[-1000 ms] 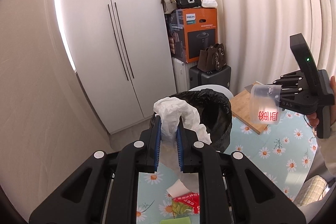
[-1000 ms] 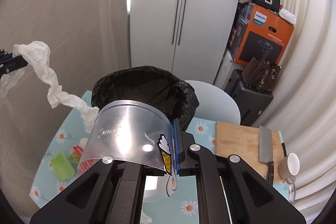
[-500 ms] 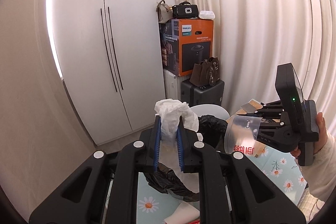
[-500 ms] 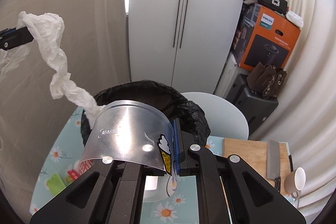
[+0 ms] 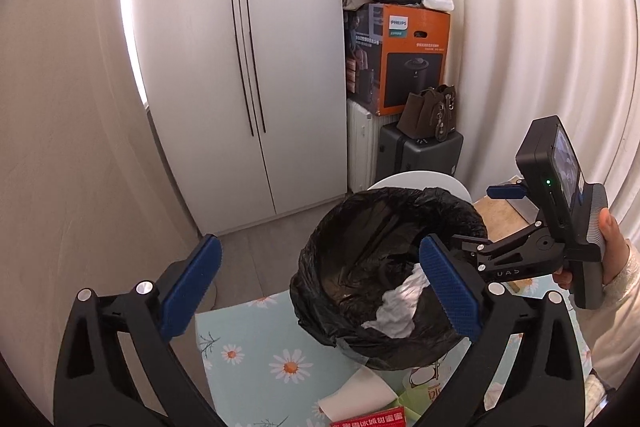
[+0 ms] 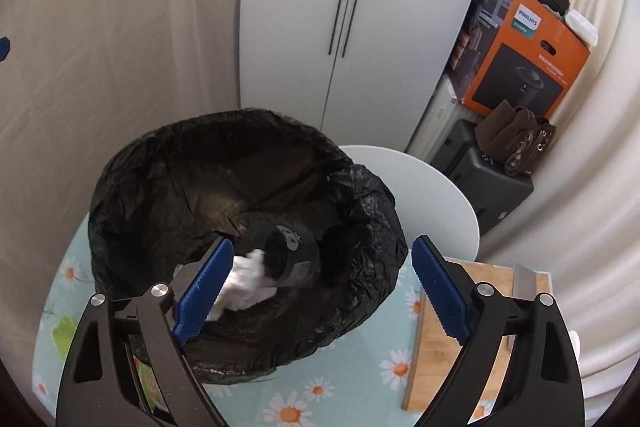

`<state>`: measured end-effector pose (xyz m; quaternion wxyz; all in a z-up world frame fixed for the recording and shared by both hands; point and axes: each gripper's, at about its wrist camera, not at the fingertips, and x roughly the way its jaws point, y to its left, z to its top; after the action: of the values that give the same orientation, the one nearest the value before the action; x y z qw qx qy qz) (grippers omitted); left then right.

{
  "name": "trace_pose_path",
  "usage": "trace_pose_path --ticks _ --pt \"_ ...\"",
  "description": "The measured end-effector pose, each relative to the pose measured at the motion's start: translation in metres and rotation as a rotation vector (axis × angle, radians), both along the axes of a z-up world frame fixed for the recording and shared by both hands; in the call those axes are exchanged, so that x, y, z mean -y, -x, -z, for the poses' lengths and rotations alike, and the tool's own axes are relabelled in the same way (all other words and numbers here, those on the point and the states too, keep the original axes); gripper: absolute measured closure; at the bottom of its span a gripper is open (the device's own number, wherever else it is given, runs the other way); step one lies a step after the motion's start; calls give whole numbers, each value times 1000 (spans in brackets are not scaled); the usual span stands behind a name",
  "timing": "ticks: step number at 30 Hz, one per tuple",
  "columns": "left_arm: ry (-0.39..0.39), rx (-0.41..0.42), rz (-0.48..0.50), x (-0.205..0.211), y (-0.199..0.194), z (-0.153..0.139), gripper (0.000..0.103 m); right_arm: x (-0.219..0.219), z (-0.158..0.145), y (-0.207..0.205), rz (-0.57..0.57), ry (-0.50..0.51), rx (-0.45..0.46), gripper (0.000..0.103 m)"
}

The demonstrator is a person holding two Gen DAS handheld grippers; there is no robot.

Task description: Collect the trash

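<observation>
Right wrist: tissue (image 6: 248, 285) and cup (image 6: 288, 255) inside bin (image 6: 360, 211).

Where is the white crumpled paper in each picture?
Left wrist view: the crumpled white paper lies inside the black-lined trash bin, low and right of centre, beside the gripper's right pad.
Right wrist view: the paper lies in the bin, lower left of centre, next to a clear plastic cup.
Shared landmark: the orange Philips box.

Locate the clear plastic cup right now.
The clear plastic cup lies on its side inside the black-lined bin, seen in the right wrist view, right beside the crumpled white tissue, near the bottom.
</observation>
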<state>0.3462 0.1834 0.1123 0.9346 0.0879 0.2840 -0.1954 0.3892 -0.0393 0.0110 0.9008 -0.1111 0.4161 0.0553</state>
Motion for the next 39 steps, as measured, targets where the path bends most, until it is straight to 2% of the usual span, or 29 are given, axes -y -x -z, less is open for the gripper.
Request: trace_pose_path --ticks 5,10,19,26,32,39 --pt "-15 -22 -16 -7 8 13 6 4 1 15 9 -14 -15 17" --pt "8 -53 -26 -15 20 25 6 6 -5 36 23 -16 -14 17" --pt "13 -109 -3 -31 44 55 6 9 -3 81 74 -20 -27 17" --pt "8 -167 -1 -46 57 86 6 5 13 109 100 -7 -68 17" --pt "-41 -221 -21 -55 68 119 6 2 30 128 99 4 -108 17" --pt "-79 -319 -23 -68 86 158 6 -4 57 142 25 -17 -164 17"
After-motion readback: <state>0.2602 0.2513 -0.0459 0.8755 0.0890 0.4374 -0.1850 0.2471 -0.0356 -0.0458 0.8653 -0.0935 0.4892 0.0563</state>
